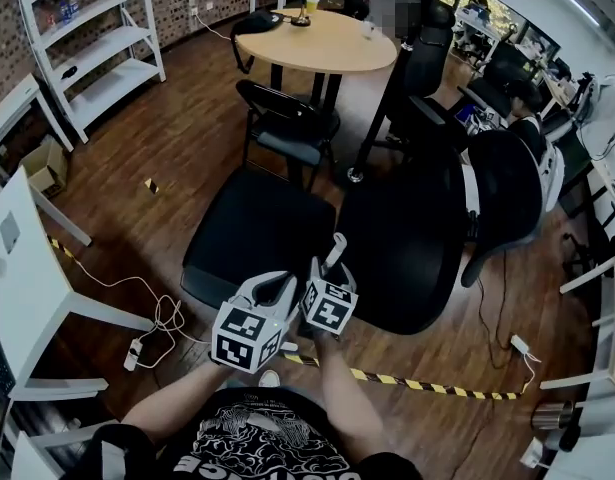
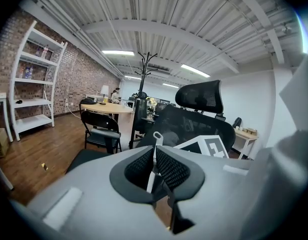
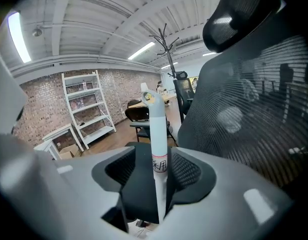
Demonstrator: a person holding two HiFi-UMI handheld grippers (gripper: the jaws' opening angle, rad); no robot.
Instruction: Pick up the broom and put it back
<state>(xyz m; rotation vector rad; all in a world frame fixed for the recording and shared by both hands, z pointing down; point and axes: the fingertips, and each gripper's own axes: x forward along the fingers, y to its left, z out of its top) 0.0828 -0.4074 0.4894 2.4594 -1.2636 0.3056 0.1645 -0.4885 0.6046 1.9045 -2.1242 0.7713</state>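
Note:
A pale broom handle [image 1: 336, 251] rises between my two grippers, low in the middle of the head view; the broom's head is hidden. My left gripper [image 1: 287, 288] is shut on the thin handle [image 2: 155, 156], its mesh pads [image 2: 171, 168] tight on both sides. My right gripper [image 1: 320, 270] sits just to the right of it, close alongside. In the right gripper view the handle [image 3: 158, 134], with a small label, stands upright between open jaws [image 3: 152, 170], with a dark gap at its left side. The right gripper's marker cube [image 2: 209, 146] shows in the left gripper view.
A black mesh office chair [image 1: 427, 218] stands right in front, with a low black seat [image 1: 257, 228] to its left. Behind are a folding chair [image 1: 287, 118], a round wooden table [image 1: 317, 43] and white shelves [image 1: 97, 48]. A white table [image 1: 27, 268], loose cables [image 1: 157, 318] and striped floor tape [image 1: 407, 380] are nearby.

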